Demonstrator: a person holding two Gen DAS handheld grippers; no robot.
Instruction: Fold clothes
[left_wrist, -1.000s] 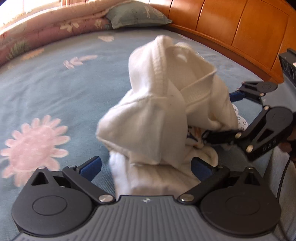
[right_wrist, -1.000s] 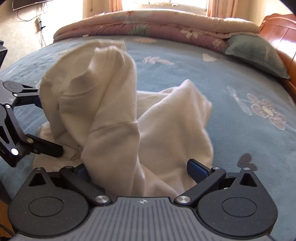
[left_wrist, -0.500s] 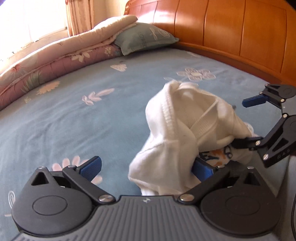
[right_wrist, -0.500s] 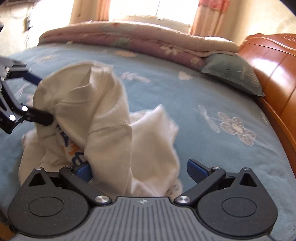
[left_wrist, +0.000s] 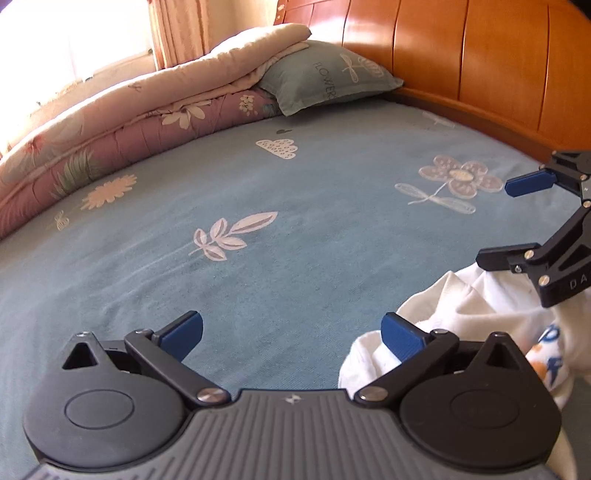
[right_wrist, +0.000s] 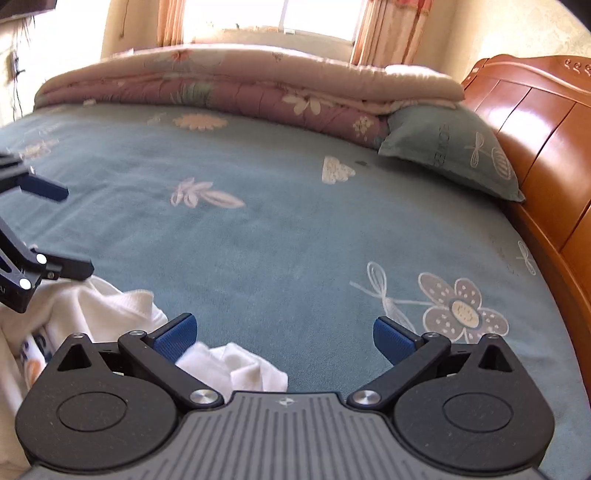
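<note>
Cloth, white and bunched, sits low between the two tools: the white garment (left_wrist: 476, 314) fills the lower right of the left wrist frame and the lower left of the right wrist frame, crumpled on the blue bed sheet (left_wrist: 295, 240) with an orange-and-blue print showing at one edge. The heap has no clear long axis, and neither hem nor sleeve can be told apart.

The left gripper (left_wrist: 291, 334) has its jaws spread wide with only sheet between them; the garment lies off to the right of its right blue pad (left_wrist: 400, 338), touching or just behind that finger. The right gripper (right_wrist: 282, 338) is likewise spread and holds nothing, though a white fold pokes up just beside its left pad (right_wrist: 175, 338) and the bulk of the cloth lies further toward the lower left of that frame. In the left wrist frame the right gripper's lower finger rests at the top of the heap.

Judged from this, both tools sit close to the pile, each needing to turn inward to reach it, and the folding looks barely begun, since the garment is not yet spread flat.

Beyond, a folded floral quilt (right_wrist: 240, 88) and a green pillow (left_wrist: 325, 79) line the top of the frames beside the wooden headboard (left_wrist: 480, 55).
</note>
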